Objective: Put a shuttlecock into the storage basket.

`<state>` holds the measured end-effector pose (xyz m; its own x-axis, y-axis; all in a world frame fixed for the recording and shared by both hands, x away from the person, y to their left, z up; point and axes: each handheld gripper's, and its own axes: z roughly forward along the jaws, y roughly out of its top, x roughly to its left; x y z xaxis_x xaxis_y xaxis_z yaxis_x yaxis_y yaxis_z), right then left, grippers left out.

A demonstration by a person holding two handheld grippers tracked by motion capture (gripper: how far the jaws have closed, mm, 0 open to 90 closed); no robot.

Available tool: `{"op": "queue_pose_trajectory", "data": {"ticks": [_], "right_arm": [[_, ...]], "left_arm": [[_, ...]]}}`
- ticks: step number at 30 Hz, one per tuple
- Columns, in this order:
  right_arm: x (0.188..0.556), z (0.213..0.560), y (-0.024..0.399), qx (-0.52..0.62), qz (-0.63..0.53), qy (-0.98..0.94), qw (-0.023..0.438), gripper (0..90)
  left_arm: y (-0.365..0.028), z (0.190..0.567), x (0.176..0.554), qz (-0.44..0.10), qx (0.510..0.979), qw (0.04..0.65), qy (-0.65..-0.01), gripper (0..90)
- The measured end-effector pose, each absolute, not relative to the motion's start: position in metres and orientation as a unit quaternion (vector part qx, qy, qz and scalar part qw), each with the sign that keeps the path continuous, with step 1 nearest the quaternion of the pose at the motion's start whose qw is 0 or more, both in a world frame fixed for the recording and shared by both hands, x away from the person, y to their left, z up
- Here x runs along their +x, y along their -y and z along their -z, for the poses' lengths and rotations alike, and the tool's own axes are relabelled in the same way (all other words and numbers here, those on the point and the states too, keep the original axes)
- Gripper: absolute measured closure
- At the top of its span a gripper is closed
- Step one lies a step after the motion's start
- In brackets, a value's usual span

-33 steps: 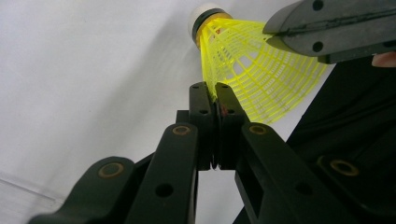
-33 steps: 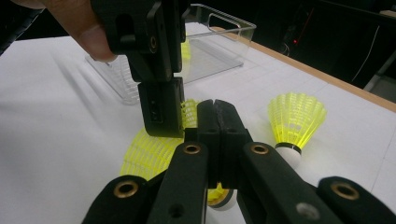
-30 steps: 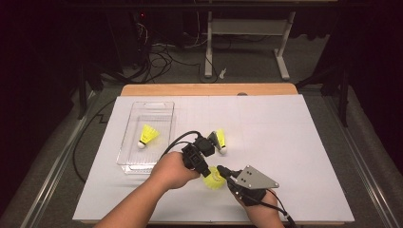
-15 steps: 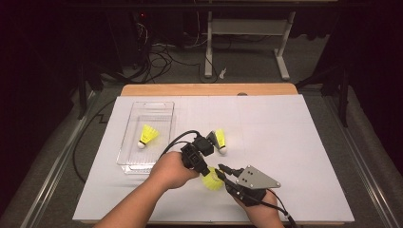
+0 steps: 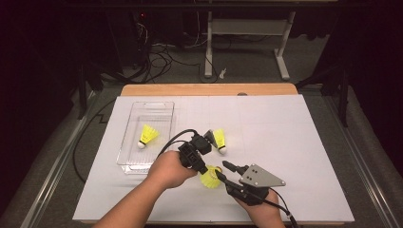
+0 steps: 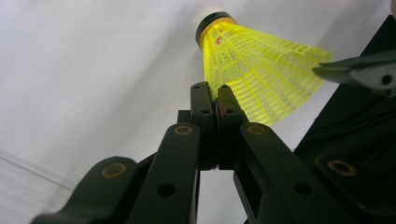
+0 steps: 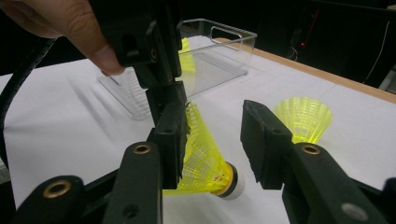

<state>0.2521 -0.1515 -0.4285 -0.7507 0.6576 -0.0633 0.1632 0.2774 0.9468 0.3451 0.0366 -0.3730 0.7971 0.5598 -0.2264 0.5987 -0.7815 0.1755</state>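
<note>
Here the left gripper (image 5: 203, 167) holds the yellow shuttlecock (image 5: 209, 177) by the edge of its mesh skirt, fingers (image 6: 209, 105) pinched flat on it, just above the worktop (image 5: 294, 137). The right gripper (image 7: 212, 140) has just been opening: its fingers stand apart around the skirt and cork, apparently releasing so the left can carry alone. The clear tray (image 5: 164, 107), already holding one shuttlecock (image 5: 147, 135), lies near on the left, probably the destination. A third shuttlecock (image 5: 219, 140) lies beside it.

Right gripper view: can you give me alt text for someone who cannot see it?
The right gripper has just been opening; a yellow shuttlecock sits between its black jaws, clamped at the skirt by the left gripper from above. Behind stand a clear plastic bin and a second shuttlecock on the white table.
</note>
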Motion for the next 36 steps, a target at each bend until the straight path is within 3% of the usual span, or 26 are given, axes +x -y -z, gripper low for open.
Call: {"op": "queue_pose_trajectory", "data": {"ticks": [17,30,36], "right_arm": [[0.257,0.429,0.160,0.285,-0.533,-0.764,0.224,47.4],[0.269,0.432,0.181,0.324,-0.524,-0.755,0.226,21.2],[0.277,0.433,0.193,0.337,-0.507,-0.755,0.245,16.1]], "left_arm": [[-0.053,0.375,0.348,0.082,0.936,0.119,-0.320,88.6],[-0.073,0.379,0.350,0.084,0.931,0.122,-0.333,88.3],[-0.077,0.377,0.348,0.086,0.931,0.127,-0.331,88.4]]}}
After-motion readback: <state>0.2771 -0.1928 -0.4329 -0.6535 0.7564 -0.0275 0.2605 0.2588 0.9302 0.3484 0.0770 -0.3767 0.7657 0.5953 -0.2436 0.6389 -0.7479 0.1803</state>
